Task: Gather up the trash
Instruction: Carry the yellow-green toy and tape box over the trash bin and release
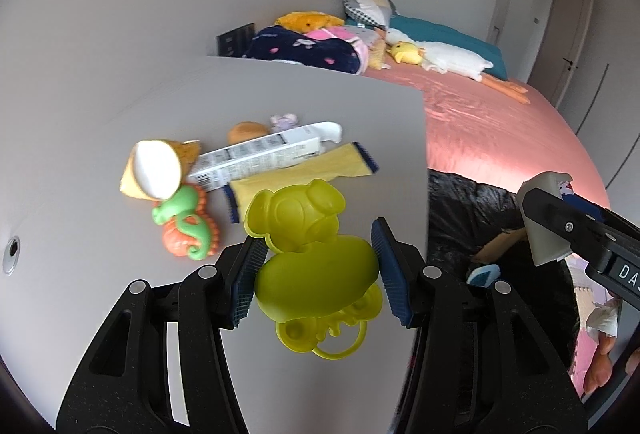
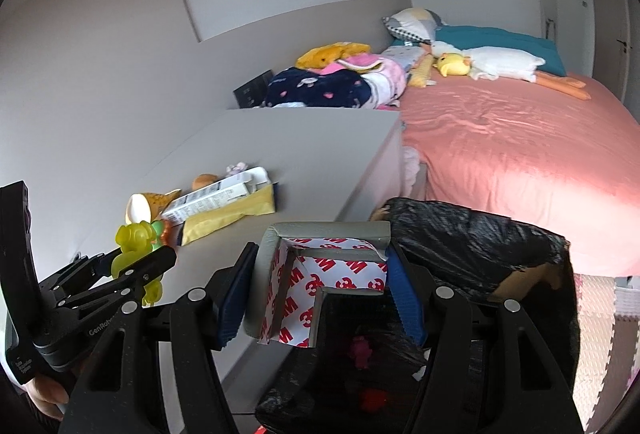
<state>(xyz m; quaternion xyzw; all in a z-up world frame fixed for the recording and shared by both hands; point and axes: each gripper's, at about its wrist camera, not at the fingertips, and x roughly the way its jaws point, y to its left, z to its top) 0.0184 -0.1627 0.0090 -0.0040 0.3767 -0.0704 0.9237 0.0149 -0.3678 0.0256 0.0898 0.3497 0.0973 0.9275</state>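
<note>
Yellow-green plastic toy (image 1: pixel 312 254) sits clamped between the left gripper (image 1: pixel 316 270)'s blue pads at lower centre, above the grey table (image 1: pixel 100 138). Right gripper (image 2: pixel 320 286) pinches a grey foam corner guard (image 2: pixel 320 274) with 3M backing over the black trash bag (image 2: pixel 472 246), lower centre. Upper left on the table lie a yellow packet (image 1: pixel 304 170), white carton (image 1: pixel 256 158) and seahorse toy (image 1: pixel 186 222).

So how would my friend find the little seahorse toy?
Start at the grey tabletop beside the pink bed. In the clutter pile, look just below the open paper cone. The seahorse toy is the only green and orange thing there, with a curly tail.
</note>
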